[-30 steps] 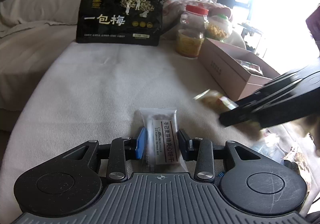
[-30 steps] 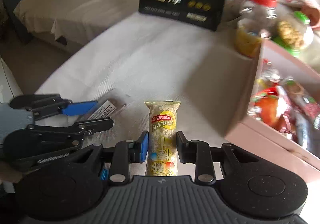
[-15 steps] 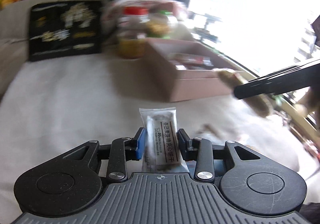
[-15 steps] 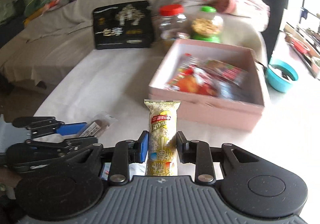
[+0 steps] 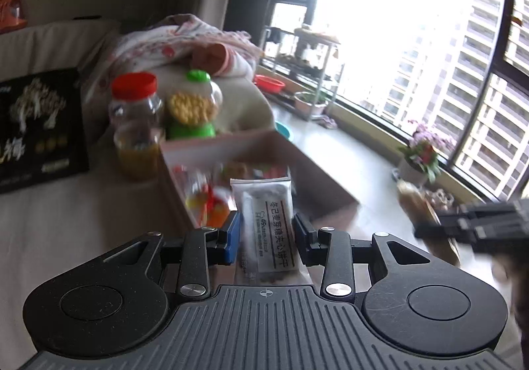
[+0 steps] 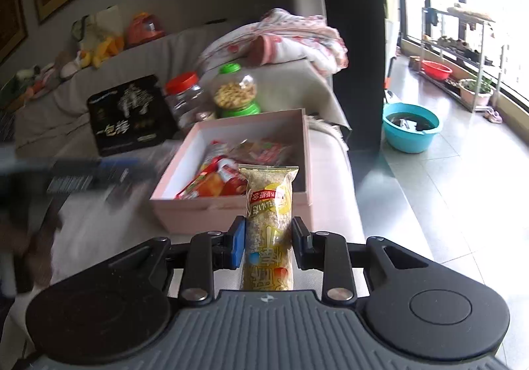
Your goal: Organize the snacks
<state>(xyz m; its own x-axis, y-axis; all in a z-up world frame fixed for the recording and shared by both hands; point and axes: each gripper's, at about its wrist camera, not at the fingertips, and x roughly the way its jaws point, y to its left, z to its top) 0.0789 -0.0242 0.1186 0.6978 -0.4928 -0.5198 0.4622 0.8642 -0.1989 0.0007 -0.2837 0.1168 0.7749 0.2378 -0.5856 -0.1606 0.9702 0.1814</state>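
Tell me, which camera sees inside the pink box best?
The right wrist view. It looks down into the open pink box, showing all four walls and the snack packets inside clearly. In the left wrist view the box is blurred and partly hidden behind the held biscuit packet.

The biscuit packet (image 5: 267, 227) is glossy clear plastic; the rice-cracker wrapper (image 6: 269, 221) likewise. The pink box (image 6: 231, 214) looks like matt cardboard, on a rough-woven cloth cover (image 6: 109, 224). Behind the box, the jars (image 6: 185, 102) are clear plastic.

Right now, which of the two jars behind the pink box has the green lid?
The rounder jar holding yellowish snacks, standing on a green base; the taller red-lidded jar stands left of it.
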